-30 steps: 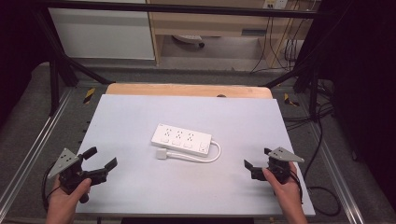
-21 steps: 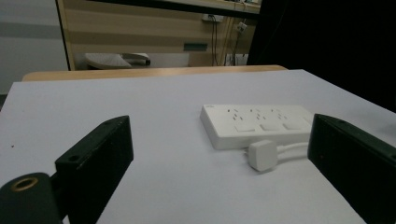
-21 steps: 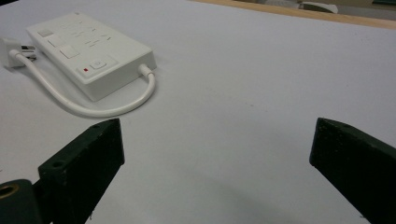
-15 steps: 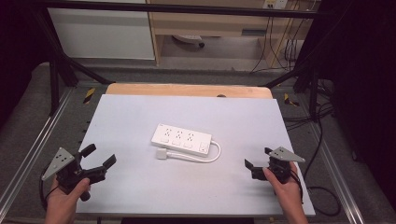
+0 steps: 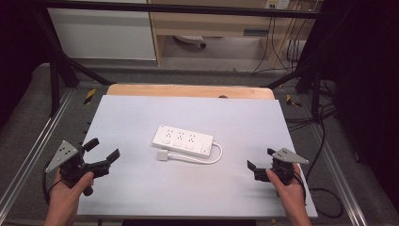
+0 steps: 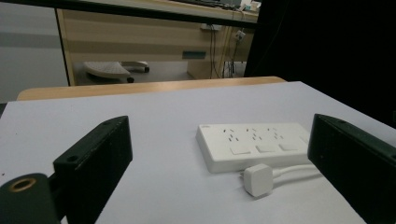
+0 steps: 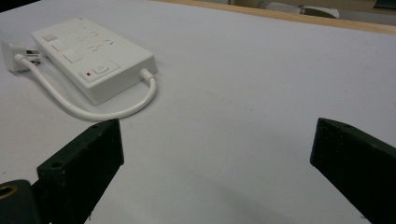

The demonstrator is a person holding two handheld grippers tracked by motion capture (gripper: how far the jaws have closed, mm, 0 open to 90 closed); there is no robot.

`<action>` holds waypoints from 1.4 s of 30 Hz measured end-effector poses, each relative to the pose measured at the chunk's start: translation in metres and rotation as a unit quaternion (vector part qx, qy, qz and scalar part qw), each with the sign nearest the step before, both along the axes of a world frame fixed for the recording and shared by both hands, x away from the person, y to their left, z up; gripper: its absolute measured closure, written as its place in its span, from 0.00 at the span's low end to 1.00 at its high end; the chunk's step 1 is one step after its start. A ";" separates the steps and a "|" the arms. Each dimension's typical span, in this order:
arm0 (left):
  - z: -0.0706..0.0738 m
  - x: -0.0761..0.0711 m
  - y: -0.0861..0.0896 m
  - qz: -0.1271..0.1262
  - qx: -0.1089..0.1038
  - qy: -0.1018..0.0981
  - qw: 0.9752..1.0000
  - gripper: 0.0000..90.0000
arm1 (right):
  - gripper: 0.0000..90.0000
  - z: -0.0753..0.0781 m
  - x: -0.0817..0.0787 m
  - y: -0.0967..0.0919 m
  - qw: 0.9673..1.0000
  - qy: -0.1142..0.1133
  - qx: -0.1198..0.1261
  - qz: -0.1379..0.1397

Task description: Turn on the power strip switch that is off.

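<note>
- Left tongs (image 5: 102, 149) sit at the near left edge of the surface (image 5: 141, 113), jaws spread wide and empty, aimed toward the middle.
- Right tongs (image 5: 261, 159) rest at the near right edge, also wide open and holding nothing; well apart from the left pair.
- Between them, near the centre, lies the strip (image 5: 182, 140), flat and slightly skewed, sockets up.
- Its cord (image 5: 217, 155) leaves the right end, loops toward the near side, and runs back left to the plug (image 5: 163, 156), which lies just beside the strip's near long edge.
- Likely the step is a reach for the plug or the strip. Come in low with one pair, straddle the plug across its flat sides, and use the other pair to pin the strip so it does not slide.
- In the right gripper view the plug is partly cut off at the picture's edge, so its pin direction is hard to tell; check from the left gripper view.
- Beyond the far edge stands a desk (image 5: 211, 21).
</note>
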State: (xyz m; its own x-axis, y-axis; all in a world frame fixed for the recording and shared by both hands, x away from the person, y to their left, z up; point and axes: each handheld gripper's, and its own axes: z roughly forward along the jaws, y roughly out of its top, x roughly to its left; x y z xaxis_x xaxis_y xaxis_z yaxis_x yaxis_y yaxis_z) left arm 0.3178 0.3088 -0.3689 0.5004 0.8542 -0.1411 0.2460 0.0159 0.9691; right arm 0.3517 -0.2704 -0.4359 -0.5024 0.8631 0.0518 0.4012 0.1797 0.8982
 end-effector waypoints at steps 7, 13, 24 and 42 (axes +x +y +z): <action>0.003 0.002 -0.007 -0.007 0.001 0.000 1.000 0.06 | 0.04 0.000 0.000 0.000 1.000 0.000 0.001 0.000; 0.002 0.005 -0.014 -0.014 -0.001 0.003 1.000 0.06 | 0.04 0.000 0.000 0.001 1.000 -0.001 0.002 -0.001; 0.003 0.011 -0.022 -0.022 0.005 0.005 1.000 0.06 | 0.04 0.000 0.000 -0.001 1.000 -0.003 0.003 -0.002; 0.015 0.028 -0.041 -0.041 0.018 0.005 0.999 0.07 | 0.04 0.002 -0.002 -0.003 1.000 -0.006 0.009 -0.006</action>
